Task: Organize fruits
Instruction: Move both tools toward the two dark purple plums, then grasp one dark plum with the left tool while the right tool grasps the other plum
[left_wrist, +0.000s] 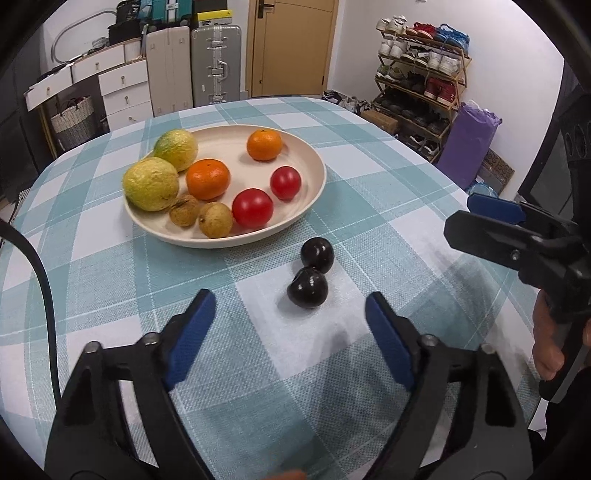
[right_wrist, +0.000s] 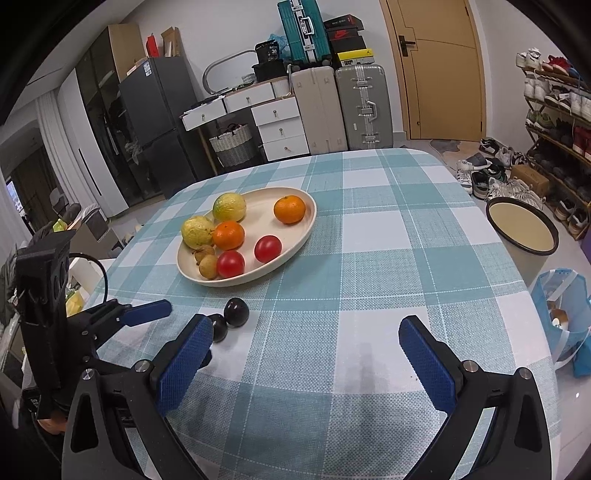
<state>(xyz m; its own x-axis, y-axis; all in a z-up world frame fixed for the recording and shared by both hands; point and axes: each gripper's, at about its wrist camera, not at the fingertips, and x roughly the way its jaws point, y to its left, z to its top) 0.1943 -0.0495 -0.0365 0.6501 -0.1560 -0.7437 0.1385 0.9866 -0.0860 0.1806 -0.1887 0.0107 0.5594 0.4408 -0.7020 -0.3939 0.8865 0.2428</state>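
Landmark: the cream plate (left_wrist: 314, 162) sits on the checked tablecloth (left_wrist: 332, 369); every place below is given from it.
Your left gripper (left_wrist: 290, 321): you hold it low over the cloth on the near side of the plate, fingers pointing toward it, jaws spread wide with nothing between them.
Your right gripper (right_wrist: 304, 350): you hold it near the cloth too, nearer you than the plate and off to its right, jaws wide apart and empty.
Dark plums: the nearer plum (left_wrist: 307, 288) and the farther plum (left_wrist: 317, 254) lie touching each other on the cloth, just off the plate's near rim, ahead of your left fingertips.
On the plate: two tomatoes (left_wrist: 253, 208), two oranges (left_wrist: 208, 179), two yellow-green citrus (left_wrist: 150, 183) and two small brown fruits (left_wrist: 215, 219).
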